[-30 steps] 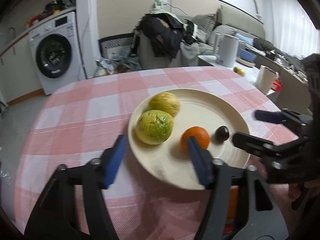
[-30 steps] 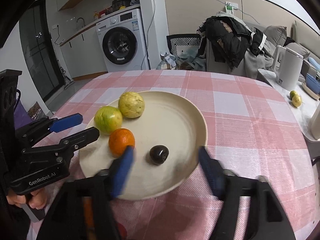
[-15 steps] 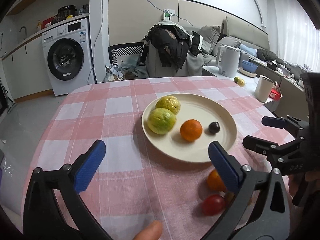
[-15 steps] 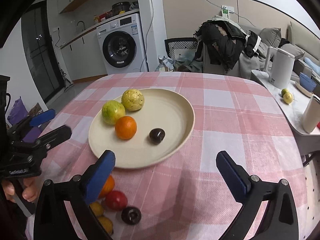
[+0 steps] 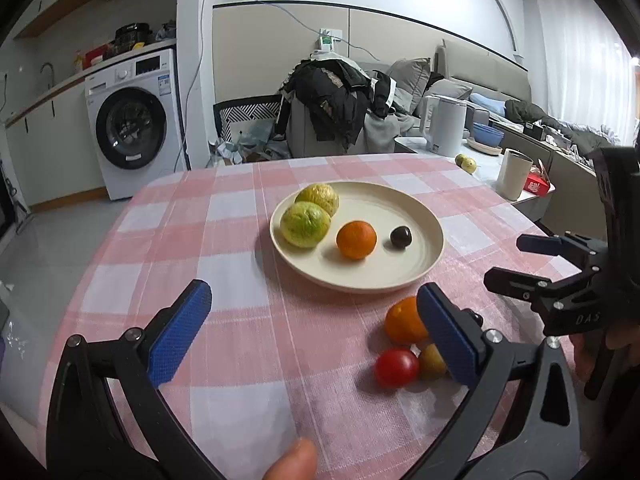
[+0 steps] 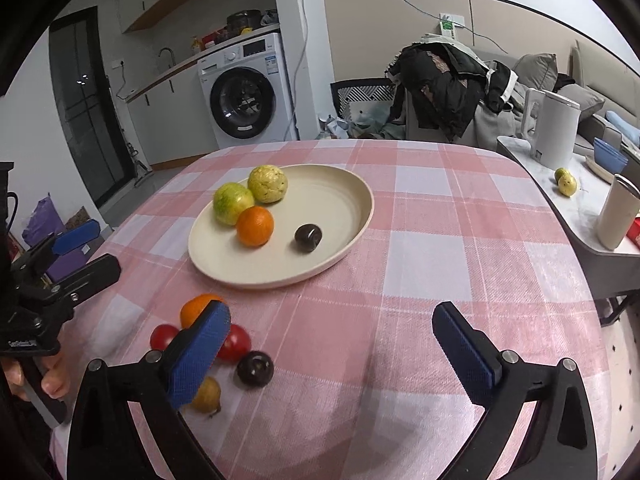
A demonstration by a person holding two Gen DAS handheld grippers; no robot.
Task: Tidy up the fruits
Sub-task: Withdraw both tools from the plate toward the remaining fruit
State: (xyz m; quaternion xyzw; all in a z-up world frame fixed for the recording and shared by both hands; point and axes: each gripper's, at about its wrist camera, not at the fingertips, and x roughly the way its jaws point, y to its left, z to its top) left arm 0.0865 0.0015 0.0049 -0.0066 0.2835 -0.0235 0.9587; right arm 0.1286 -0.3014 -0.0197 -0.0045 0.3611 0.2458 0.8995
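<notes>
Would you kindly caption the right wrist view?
Open right gripper hovers over loose fruit; four fruits on the plate.

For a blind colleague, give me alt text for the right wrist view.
A cream plate on a pink checked tablecloth holds four fruits; five more lie loose near the open right tool.

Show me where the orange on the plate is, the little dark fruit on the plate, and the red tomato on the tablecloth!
orange on the plate point(image 6: 255, 226): right wrist view, middle of its peel.
dark fruit on the plate point(image 6: 308, 237): right wrist view, its rounded top.
red tomato point(image 5: 396, 367): left wrist view, middle of its shiny skin.
</notes>
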